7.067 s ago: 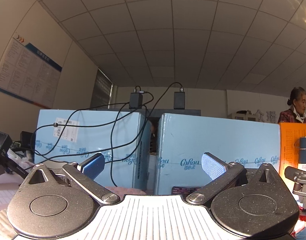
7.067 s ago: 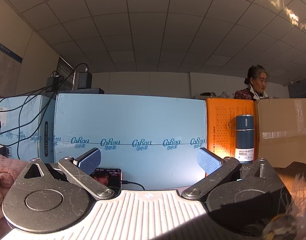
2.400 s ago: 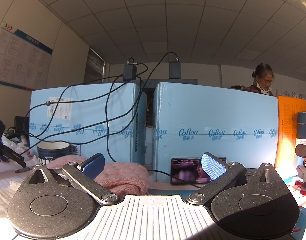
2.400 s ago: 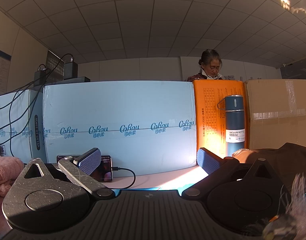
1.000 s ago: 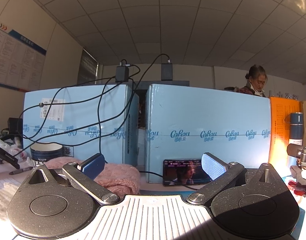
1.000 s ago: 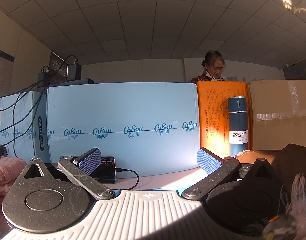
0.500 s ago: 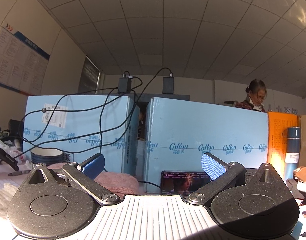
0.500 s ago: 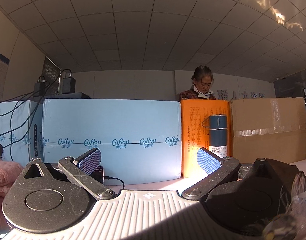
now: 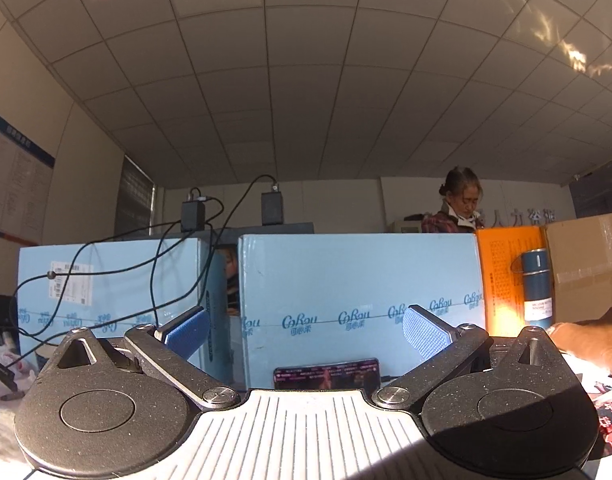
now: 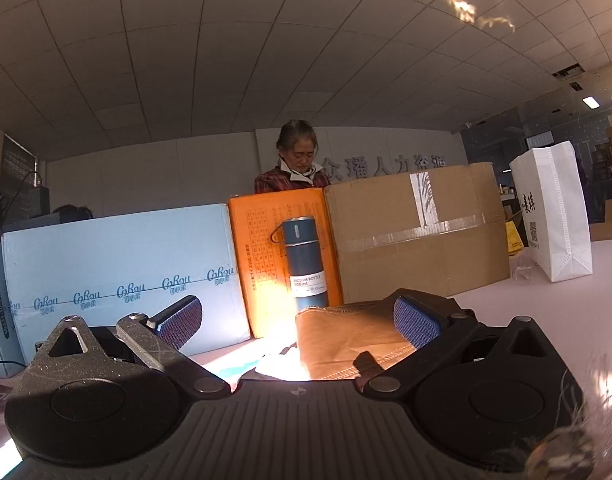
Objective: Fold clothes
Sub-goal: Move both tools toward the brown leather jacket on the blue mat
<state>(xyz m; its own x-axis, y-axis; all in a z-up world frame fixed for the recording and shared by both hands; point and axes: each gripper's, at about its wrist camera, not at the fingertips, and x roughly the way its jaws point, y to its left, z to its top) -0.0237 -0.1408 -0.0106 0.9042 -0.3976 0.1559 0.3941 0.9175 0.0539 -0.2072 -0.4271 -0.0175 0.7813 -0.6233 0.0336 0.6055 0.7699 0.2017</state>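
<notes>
Left gripper jaws spread wide, holding nothing, phone low centre, right gripper jaws wide, empty, brown garment centre below blue bottle

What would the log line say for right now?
left hand-held gripper: open, empty | right hand-held gripper: open, facing brown garment | bottle behind | fold: not begun

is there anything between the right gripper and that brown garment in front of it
Nothing visible does. The right gripper is open and the brown garment lies directly ahead on the table, between the fingers. The blue vacuum bottle stands behind the garment, not in the path.
</notes>
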